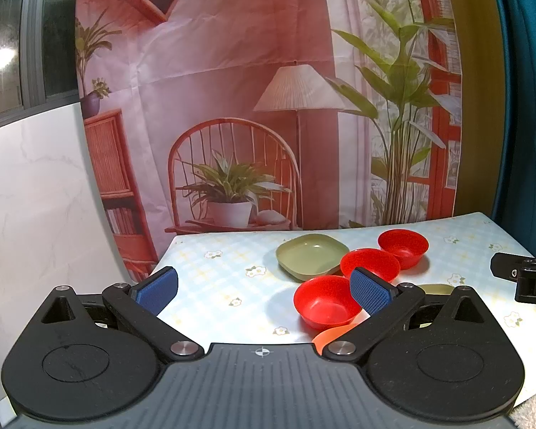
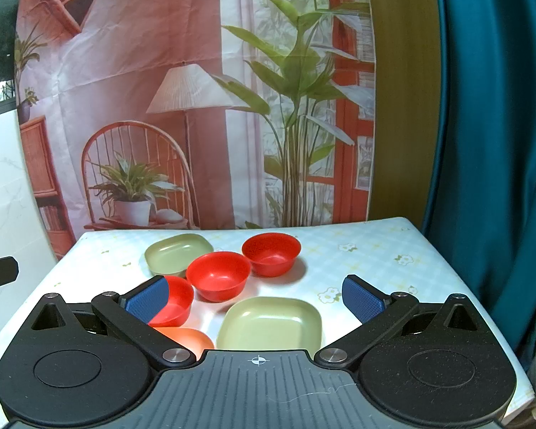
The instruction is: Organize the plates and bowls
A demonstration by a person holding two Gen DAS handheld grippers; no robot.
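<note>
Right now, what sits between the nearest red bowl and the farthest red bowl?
The middle red bowl sits between the nearest red bowl and the farthest red bowl, forming a diagonal row. It shows best in the right wrist view.

Red bowls (image 2: 218, 276) — glossy plastic; tablecloth (image 2: 368, 250) — smooth.

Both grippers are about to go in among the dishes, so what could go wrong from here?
1. The three red bowls sit in a tight diagonal row; the middle red bowl looks nearly against the near red bowl, so grabbing one may shove its neighbour.
2. The orange dish is mostly hidden under the right gripper body and could be hit unseen.
3. The near green plate is low and shallow; open fingers may slide over its rim.
</note>
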